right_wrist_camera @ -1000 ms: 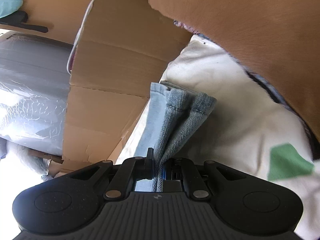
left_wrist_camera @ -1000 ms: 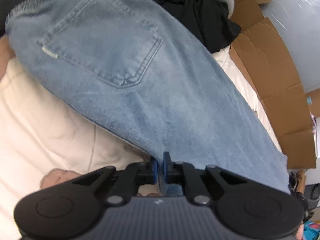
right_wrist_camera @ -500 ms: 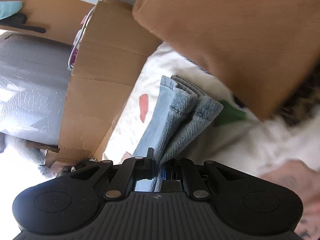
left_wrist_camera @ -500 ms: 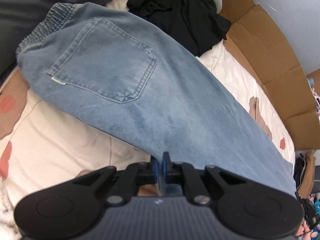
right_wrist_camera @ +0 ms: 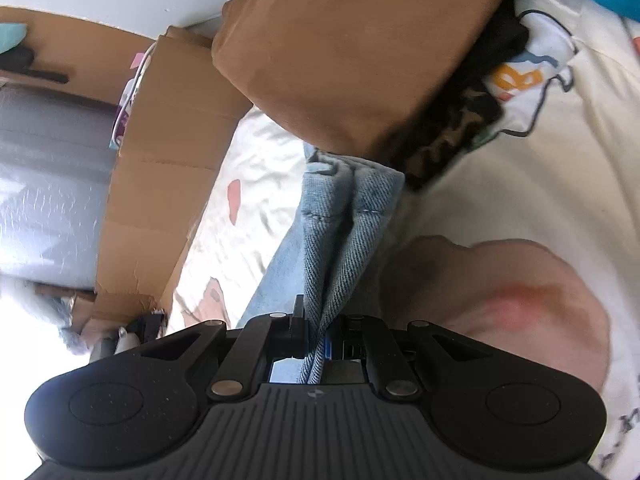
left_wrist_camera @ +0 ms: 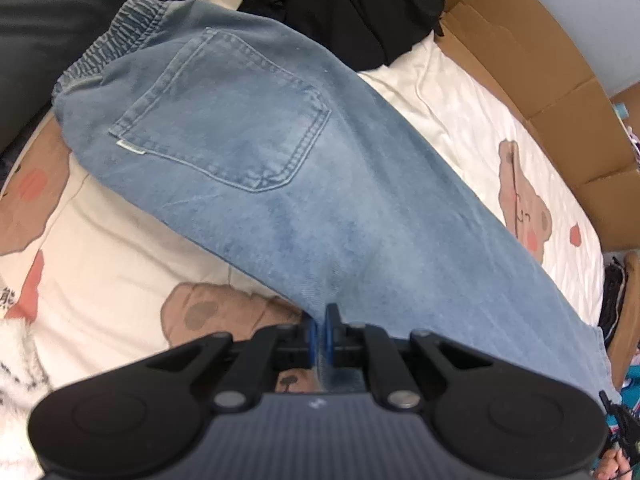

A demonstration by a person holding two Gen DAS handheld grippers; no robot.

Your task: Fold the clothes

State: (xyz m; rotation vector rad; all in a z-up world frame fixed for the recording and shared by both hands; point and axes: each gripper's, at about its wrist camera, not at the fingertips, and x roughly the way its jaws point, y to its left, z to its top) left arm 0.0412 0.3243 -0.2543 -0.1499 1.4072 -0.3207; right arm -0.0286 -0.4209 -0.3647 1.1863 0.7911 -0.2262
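1. Lying stretched across the bear-print bedsheet (left_wrist_camera: 460, 92), the light blue jeans (left_wrist_camera: 280, 184) are showing one back pocket (left_wrist_camera: 224, 120) face up and appear doubled lengthwise, one leg on the other; the elastic waistband (left_wrist_camera: 112, 52) is sitting at the far end of the jeans from the hems.
2. Clamping on the lower edge of the jeans at about mid-length, the left gripper (left_wrist_camera: 319, 334) is pinching denim between its blue pads, with its jaws drawn together.
3. Gripping the stacked leg hems (right_wrist_camera: 352, 200), the right gripper (right_wrist_camera: 316, 340) is holding several layers of denim that are running up between its jaws; the jaws are closed on that cloth.
4. Judging progress: the lengthwise doubling seems to be in place, while the crosswise fold is not showing, since the jeans are still reading as one long strip from waistband to hems; I am reading both grips as either smoothing the strip or readying to bring one end toward the other, and the pictures are not settling which.
5. Feeling out the cloth by eye: the denim is looking thick, faded and softly worn, with raised double stitching around the pocket and a gathered, ribbed waistband; the hems are showing a diagonal twill weave and a turned, stitched edge.
6. Crowding the jeans: a black garment heap (left_wrist_camera: 344, 4) is lying beyond the waistband, flattened cardboard (left_wrist_camera: 560, 92) is standing along the sheet's far side, and a smooth brown folded garment (right_wrist_camera: 360, 48) is resting just beyond the hems.
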